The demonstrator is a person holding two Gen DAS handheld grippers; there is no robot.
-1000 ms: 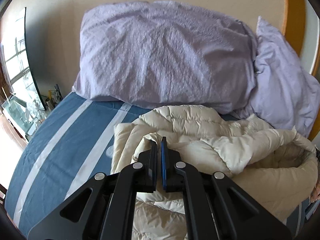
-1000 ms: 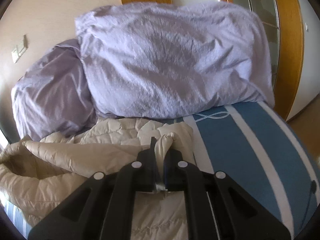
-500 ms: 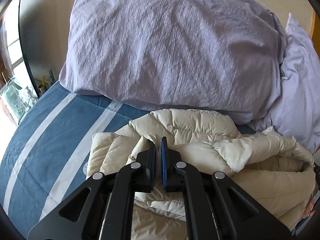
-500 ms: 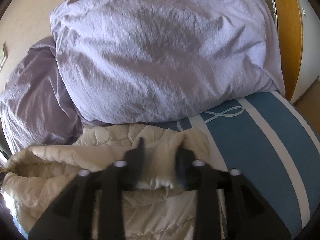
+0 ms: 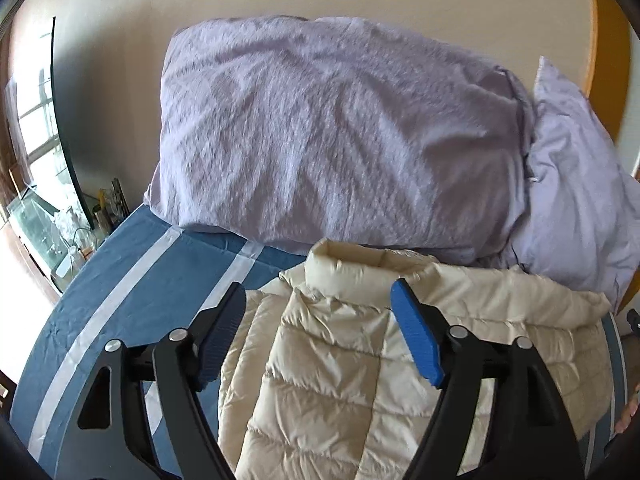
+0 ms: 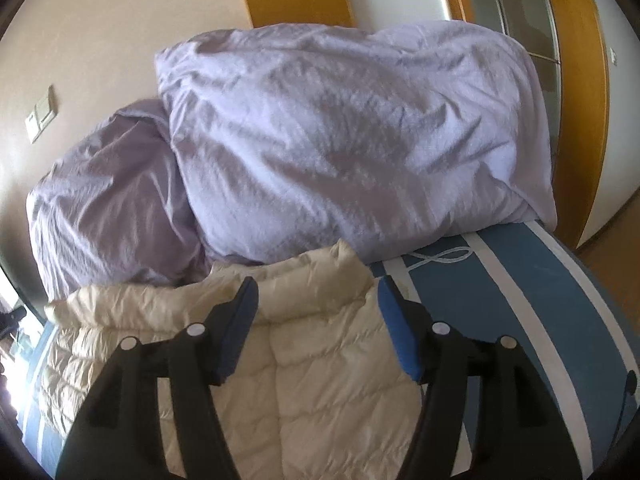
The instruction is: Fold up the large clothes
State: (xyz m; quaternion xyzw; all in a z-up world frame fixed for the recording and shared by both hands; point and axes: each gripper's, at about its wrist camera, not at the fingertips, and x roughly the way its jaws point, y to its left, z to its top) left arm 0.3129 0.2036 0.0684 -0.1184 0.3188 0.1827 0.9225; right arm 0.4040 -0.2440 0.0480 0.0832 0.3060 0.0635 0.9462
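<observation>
I have both grippers spread wide with nothing between the pads. In the left wrist view, my left gripper point(image 5: 318, 320) fills the lower part of the frame, its blue pads point(image 5: 416, 340) standing apart over the cream puffer jacket point(image 5: 332, 376). The jacket lies on the bed point(image 5: 132, 300), on a blue sheet with pale stripes, taking up the lower centre and lower right of that frame; its collar point(image 5: 352, 268) stands up at the top edge, just below a large lilac pillow point(image 5: 340, 136). A second lilac pillow point(image 5: 576, 184) sits at the right edge of the frame.

In the right wrist view, my right gripper point(image 6: 316, 320) hangs the same way, open above the jacket point(image 6: 320, 392), which fills the lower left and centre. The collar point(image 6: 316, 272) touches the big pillow point(image 6: 352, 132) behind it, and the other pillow point(image 6: 108, 200) lies to the left. Striped sheet point(image 6: 520, 300) shows at the lower right.
</observation>
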